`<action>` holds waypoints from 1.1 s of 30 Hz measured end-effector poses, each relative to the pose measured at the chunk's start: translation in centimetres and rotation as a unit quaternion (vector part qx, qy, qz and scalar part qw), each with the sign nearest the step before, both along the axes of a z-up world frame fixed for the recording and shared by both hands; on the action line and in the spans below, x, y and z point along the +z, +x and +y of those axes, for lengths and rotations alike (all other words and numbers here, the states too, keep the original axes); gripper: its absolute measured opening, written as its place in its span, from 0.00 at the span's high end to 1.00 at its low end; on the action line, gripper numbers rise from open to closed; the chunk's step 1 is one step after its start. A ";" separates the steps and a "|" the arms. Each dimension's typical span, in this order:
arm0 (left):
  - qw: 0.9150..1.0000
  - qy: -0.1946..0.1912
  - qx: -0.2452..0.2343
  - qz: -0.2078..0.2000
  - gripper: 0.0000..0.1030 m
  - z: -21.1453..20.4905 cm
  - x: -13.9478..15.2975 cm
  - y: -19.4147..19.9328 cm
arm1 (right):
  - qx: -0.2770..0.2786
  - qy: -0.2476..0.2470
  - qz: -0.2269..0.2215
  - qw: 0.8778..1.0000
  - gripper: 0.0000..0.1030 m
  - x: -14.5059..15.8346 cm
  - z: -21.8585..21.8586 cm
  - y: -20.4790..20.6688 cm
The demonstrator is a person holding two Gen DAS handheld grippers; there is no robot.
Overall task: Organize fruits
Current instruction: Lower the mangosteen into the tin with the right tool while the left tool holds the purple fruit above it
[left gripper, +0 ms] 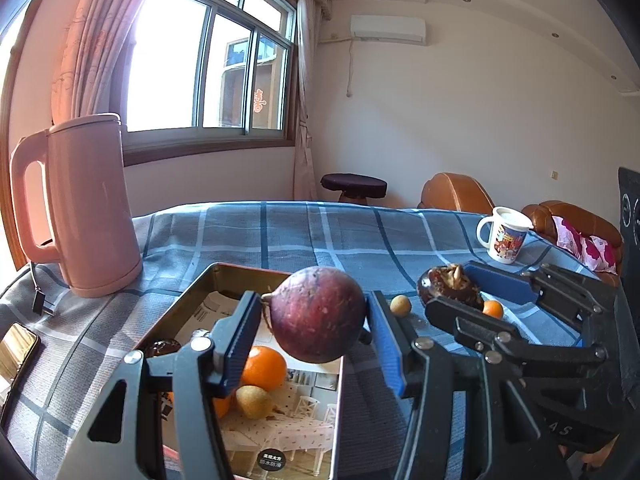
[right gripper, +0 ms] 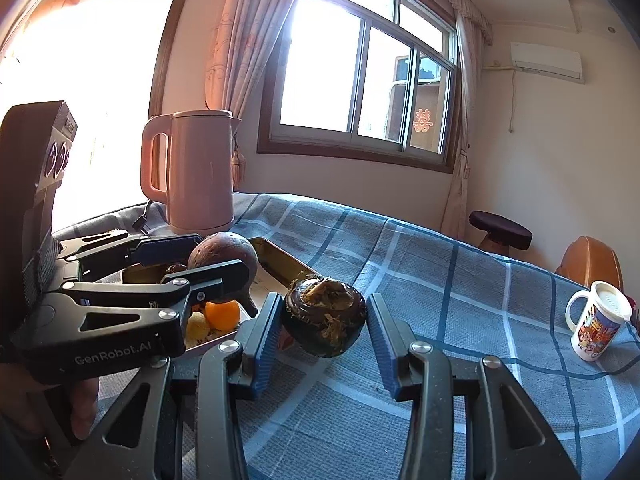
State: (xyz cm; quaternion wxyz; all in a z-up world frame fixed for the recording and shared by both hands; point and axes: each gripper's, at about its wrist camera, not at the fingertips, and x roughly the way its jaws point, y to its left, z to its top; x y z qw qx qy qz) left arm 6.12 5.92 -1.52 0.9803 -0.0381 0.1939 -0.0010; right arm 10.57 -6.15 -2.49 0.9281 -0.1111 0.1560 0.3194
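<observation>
Reading "GenRobot.AI" on left gripper [right gripper: 224, 276]; tray [left gripper: 224, 276] print perhaps Chinese.

Surface materials and finishes on the checked table.
Woven blue-checked cloth [left gripper: 280, 236], matt and slightly ribbed; pink smooth plastic kettle [left gripper: 92, 208], satin; rectangular metal tin tray [left gripper: 172, 312] with dull brassy walls, lined with glossy printed paper; round purple-red fruit [left gripper: 318, 314], leathery, faintly speckled; dark brown fibrous-topped fruit [right gripper: 324, 320], rough; glossy orange citrus [left gripper: 265, 368]; glazed white printed mug [left gripper: 505, 240]; matt black grippers with ribbed blue pads [left gripper: 236, 346].
</observation>
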 end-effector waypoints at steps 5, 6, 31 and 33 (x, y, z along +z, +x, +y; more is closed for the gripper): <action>1.000 -0.001 0.007 0.001 0.45 1.0 0.1 -0.2 | 0.010 -0.003 0.001 1.000 0.56 0.2 1.1 0.1; 1.000 -0.001 0.009 0.001 0.45 1.2 0.1 -0.2 | 0.011 -0.003 0.002 1.000 0.56 0.2 1.3 0.1; 0.997 -0.013 0.069 0.023 0.45 6.9 -0.3 -0.8 | 0.060 -0.013 0.018 0.998 0.56 -0.2 6.7 -0.2; 0.997 -0.013 0.072 0.027 0.45 7.2 -0.4 -0.8 | 0.063 -0.016 0.020 0.998 0.56 -0.4 7.1 -0.2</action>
